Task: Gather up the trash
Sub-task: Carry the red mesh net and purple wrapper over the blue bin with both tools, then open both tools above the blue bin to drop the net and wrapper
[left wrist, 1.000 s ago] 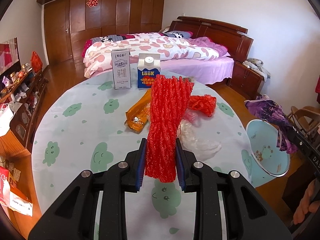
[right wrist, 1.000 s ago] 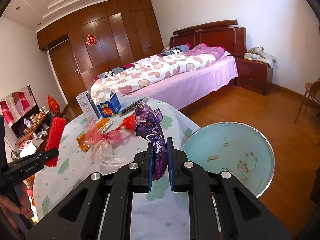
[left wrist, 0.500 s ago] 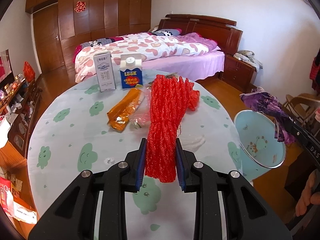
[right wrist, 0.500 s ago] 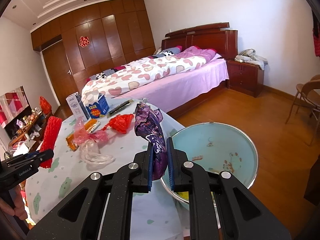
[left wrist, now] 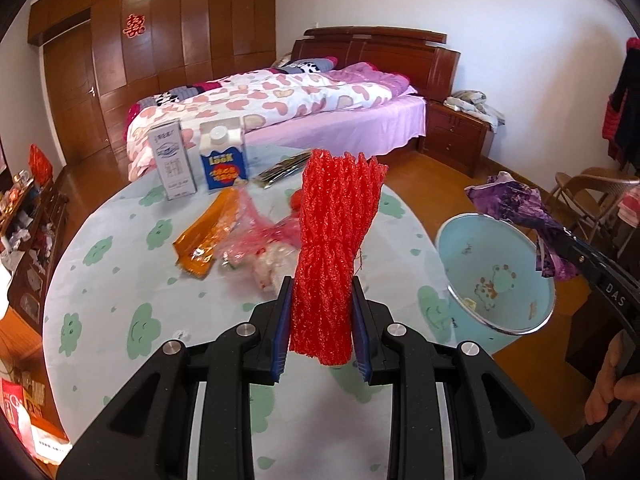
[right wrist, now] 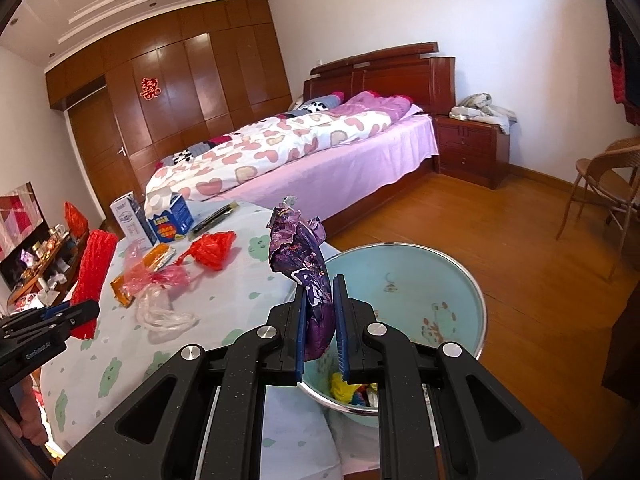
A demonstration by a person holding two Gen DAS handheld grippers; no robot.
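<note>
My left gripper [left wrist: 322, 330] is shut on a red foam net [left wrist: 334, 240] and holds it upright above the table [left wrist: 120, 280]. The net also shows at the left of the right wrist view [right wrist: 91, 280]. My right gripper [right wrist: 322, 332] is shut on a crumpled purple wrapper [right wrist: 308, 276], held over the near rim of a light blue basin [right wrist: 432, 292] beside the table. The basin [left wrist: 496, 276] and wrapper [left wrist: 520, 216] also show at the right of the left wrist view. Some trash lies in the basin's bottom [right wrist: 352, 390].
On the table lie an orange wrapper [left wrist: 208, 236], pink and clear plastic bags [left wrist: 260, 248], a red bag [right wrist: 212, 248], a dark packet [left wrist: 284, 168] and two cartons [left wrist: 200, 160]. A bed [right wrist: 300, 144], a nightstand [right wrist: 472, 152] and a chair [right wrist: 608, 192] stand beyond.
Both grippers have swung right toward the basin, which now sits closer and larger in both views. The purple wrapper has come over the basin's rim. Both grips are unchanged.
</note>
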